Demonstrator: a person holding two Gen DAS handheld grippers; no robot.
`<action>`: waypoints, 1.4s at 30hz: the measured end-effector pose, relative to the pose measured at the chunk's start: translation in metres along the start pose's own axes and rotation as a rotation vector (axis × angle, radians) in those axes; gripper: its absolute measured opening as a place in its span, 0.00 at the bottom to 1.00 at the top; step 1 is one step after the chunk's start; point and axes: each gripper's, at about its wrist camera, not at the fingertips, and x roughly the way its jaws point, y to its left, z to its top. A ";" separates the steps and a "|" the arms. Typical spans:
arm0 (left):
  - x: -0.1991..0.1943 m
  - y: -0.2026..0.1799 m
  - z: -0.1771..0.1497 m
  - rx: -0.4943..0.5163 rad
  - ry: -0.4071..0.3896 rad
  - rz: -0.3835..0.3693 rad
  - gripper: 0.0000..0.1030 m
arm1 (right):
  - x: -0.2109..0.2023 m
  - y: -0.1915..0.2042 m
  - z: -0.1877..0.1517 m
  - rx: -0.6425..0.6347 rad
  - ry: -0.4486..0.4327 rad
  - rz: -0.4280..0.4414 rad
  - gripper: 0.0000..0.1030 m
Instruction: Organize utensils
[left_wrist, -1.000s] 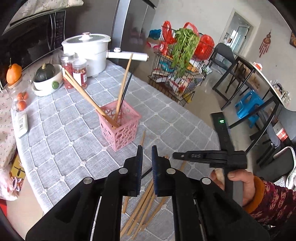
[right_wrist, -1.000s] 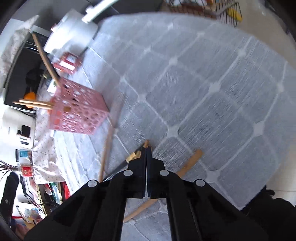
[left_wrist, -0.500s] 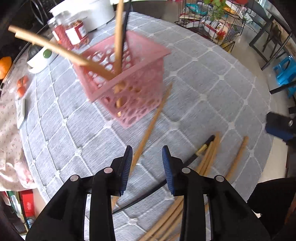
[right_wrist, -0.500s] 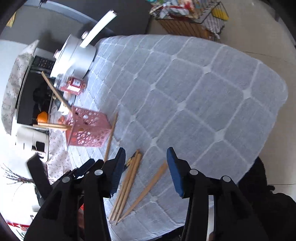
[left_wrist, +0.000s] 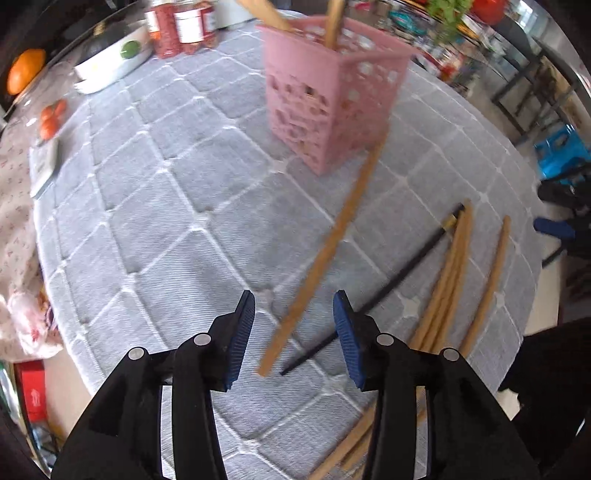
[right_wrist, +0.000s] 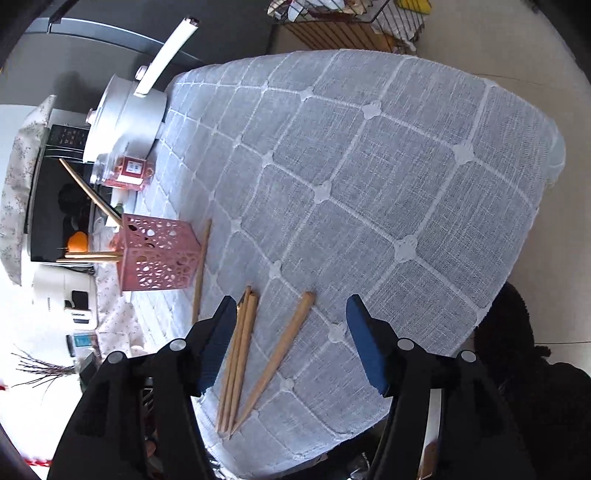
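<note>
A pink perforated basket (left_wrist: 332, 99) stands on the grey quilted tablecloth and holds several wooden chopsticks; it also shows in the right wrist view (right_wrist: 159, 254). A loose wooden chopstick (left_wrist: 325, 254) lies from the basket's foot toward my left gripper (left_wrist: 293, 332), which is open and empty just above its near end. A black chopstick (left_wrist: 376, 295) and a bundle of wooden chopsticks (left_wrist: 447, 284) lie to the right. My right gripper (right_wrist: 291, 343) is open and empty above the wooden chopsticks (right_wrist: 240, 354) near the table's edge.
A white pot (right_wrist: 125, 118), red-lidded jars (left_wrist: 181, 26), a white dish with a green fruit (left_wrist: 110, 62) and an orange (left_wrist: 26, 70) stand at the table's far side. The table edge (right_wrist: 517, 258) drops to the floor on the right.
Both grippers have opened wider. My left gripper has come down and closer to the loose wooden chopstick by the basket. My right gripper has drawn back above the chopsticks.
</note>
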 end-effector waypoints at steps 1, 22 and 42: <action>0.005 -0.001 -0.001 0.014 0.015 0.010 0.38 | 0.001 0.000 -0.001 -0.006 -0.002 -0.010 0.60; -0.171 -0.090 -0.024 0.289 -0.549 -0.042 0.06 | 0.024 -0.005 -0.028 -0.027 0.069 -0.032 0.60; -0.217 -0.062 -0.019 0.063 -0.722 -0.069 0.06 | -0.038 0.026 -0.037 -0.123 -0.206 0.061 0.07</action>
